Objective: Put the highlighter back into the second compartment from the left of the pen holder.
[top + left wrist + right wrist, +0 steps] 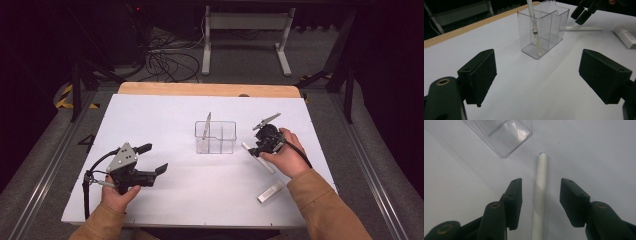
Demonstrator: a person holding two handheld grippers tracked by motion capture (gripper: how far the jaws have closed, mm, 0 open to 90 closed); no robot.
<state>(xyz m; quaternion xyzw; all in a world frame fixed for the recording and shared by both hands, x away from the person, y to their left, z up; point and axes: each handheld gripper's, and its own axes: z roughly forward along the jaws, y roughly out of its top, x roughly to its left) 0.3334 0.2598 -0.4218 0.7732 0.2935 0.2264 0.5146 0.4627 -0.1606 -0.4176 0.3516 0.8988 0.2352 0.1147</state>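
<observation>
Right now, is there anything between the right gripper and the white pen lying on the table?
Nothing visible. The right gripper is open, with one jaw on each side of the white pen, pads not yet touching it. The clear organizer stands farther away, beyond the pen's tip.
</observation>
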